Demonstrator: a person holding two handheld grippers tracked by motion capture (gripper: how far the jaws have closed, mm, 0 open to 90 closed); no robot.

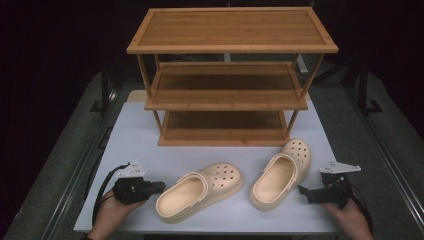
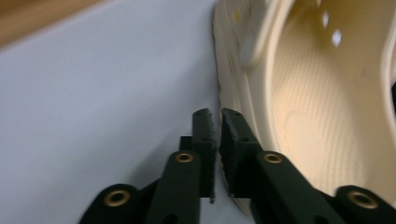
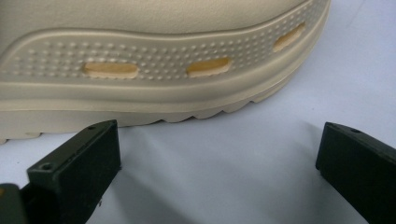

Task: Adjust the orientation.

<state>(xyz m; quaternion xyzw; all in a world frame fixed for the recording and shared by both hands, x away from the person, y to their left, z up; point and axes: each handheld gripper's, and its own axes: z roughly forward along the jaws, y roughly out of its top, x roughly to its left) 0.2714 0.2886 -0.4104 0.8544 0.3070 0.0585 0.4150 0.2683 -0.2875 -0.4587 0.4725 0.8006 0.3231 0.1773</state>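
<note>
Starting w/ the biggest item: a three-tier wooden shoe rack [image 1: 232, 75] stands at the far side of the white table [image 1: 145, 150], all shelves bare. Near of it lie two cream clogs, apart from each other, toes pointing far-right. The left clog [image 1: 200, 191] sits near-centre; the right clog [image 1: 281, 173] is right of it, its toe close to the rack's bottom-right foot.

Left gripper [image 1: 159, 187], held in the person's left hand at the near-left, points at the left clog's heel end. In the left gripper view [image 2: 219, 122] its jaws are almost together, just a thin slit, nothing between them, tips just beside the clog's outer wall. Right gripper [image 1: 301, 190] sits near-right by the right clog's heel side; in the right gripper view [image 3: 217, 154] its jaws stand wide w/ bare table between them and the sole edge just beyond, not touched.

Judgement: approach step, pre-grasp; neither clog is lifted yet, so shelving is probably all still to do.

Next move prob. calls for: left jaws must widen enough to straddle the heel rim/wall, then close. Right needs to advance so one jaw goes inside the opening, one outside. Then lift level and clear the rack's front edge.
</note>
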